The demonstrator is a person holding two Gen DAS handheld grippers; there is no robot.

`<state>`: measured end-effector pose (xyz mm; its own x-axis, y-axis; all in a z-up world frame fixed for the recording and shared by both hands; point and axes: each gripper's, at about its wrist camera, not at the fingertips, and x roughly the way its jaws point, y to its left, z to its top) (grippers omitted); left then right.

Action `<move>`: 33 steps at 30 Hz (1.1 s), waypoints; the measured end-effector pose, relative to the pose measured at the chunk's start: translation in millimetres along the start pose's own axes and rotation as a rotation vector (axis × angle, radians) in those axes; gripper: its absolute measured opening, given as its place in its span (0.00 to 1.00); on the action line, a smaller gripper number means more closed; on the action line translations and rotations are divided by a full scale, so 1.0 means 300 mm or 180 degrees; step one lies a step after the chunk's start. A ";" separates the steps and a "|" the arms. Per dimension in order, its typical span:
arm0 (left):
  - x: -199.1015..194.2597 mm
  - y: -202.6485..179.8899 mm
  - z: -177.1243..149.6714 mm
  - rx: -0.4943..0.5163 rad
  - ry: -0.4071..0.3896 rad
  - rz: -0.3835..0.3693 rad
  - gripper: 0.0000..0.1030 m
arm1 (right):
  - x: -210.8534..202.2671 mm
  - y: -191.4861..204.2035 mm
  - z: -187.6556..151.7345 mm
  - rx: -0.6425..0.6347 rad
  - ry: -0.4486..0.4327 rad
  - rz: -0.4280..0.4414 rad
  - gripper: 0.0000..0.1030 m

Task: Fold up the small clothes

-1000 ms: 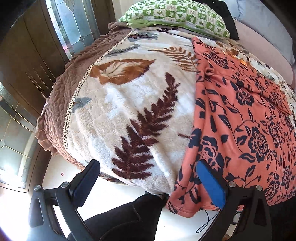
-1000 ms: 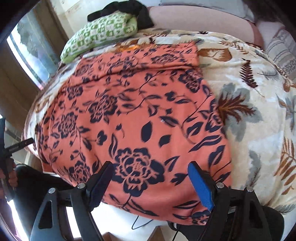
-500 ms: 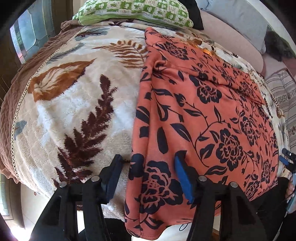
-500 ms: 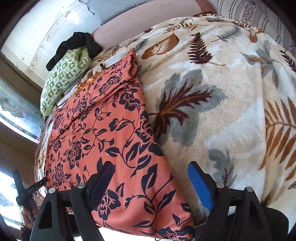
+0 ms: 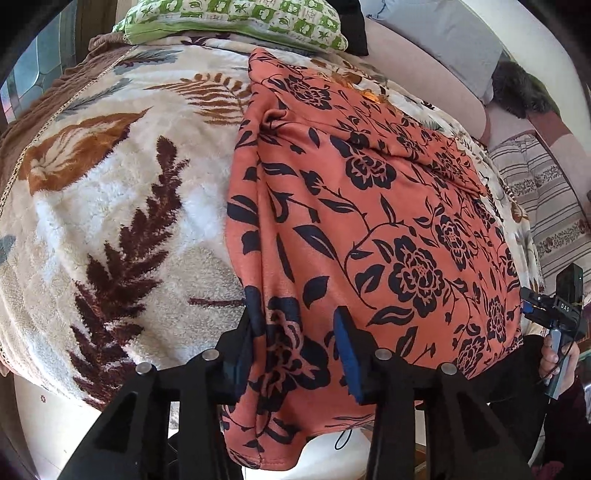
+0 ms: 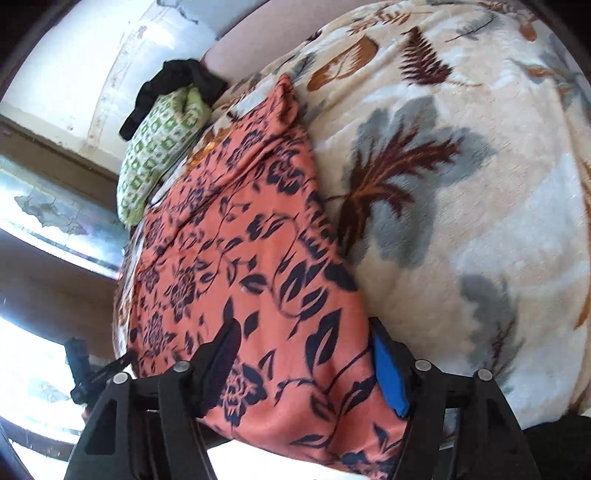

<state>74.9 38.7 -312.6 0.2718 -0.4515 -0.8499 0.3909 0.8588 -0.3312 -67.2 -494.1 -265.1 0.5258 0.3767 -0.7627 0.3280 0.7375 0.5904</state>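
An orange garment (image 5: 369, 206) with dark blue flowers lies flat on a leaf-patterned blanket (image 5: 110, 184), its near hem hanging over the bed's edge. My left gripper (image 5: 295, 343) straddles the garment's near left corner. Its jaws are closing, with a fold of cloth gathering between them. In the right wrist view my right gripper (image 6: 303, 339) straddles the near right corner of the garment (image 6: 236, 236). Its jaws are closing too and still stand wide, with cloth between them. Each gripper shows small in the other's view: the right gripper (image 5: 546, 310) in a hand, the left gripper (image 6: 96, 373) at the far corner.
A green checked pillow (image 5: 236, 18) and a black garment (image 6: 177, 85) lie at the head of the bed. A striped cushion (image 5: 546, 206) sits on the right. Pale floor (image 5: 37, 424) runs below the bed's near edge, with glazed wooden doors (image 6: 55, 221) on the left.
Both grippers swung in and dipped to the garment's near corners. The left jaws narrowed a lot around the left corner; the right jaws narrowed somewhat around the right corner.
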 end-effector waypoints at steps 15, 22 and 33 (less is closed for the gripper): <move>0.016 -0.033 0.003 0.0345 0.0163 0.0098 0.16 | 0.042 0.103 -0.065 -0.0917 0.0211 -0.0454 0.16; -0.055 -0.029 0.095 0.0301 0.0195 -0.0383 0.10 | -0.021 0.209 0.020 -0.0984 0.0047 0.0037 0.09; 0.043 0.075 0.760 -0.0190 -0.0246 -0.0235 0.24 | 0.090 0.187 0.645 0.0222 -0.0777 0.0369 0.12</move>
<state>287.7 -3.1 -237.5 0.3120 -0.5295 -0.7889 0.3601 0.8343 -0.4176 117.3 -551.1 -201.6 0.7337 0.3038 -0.6078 0.3034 0.6539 0.6931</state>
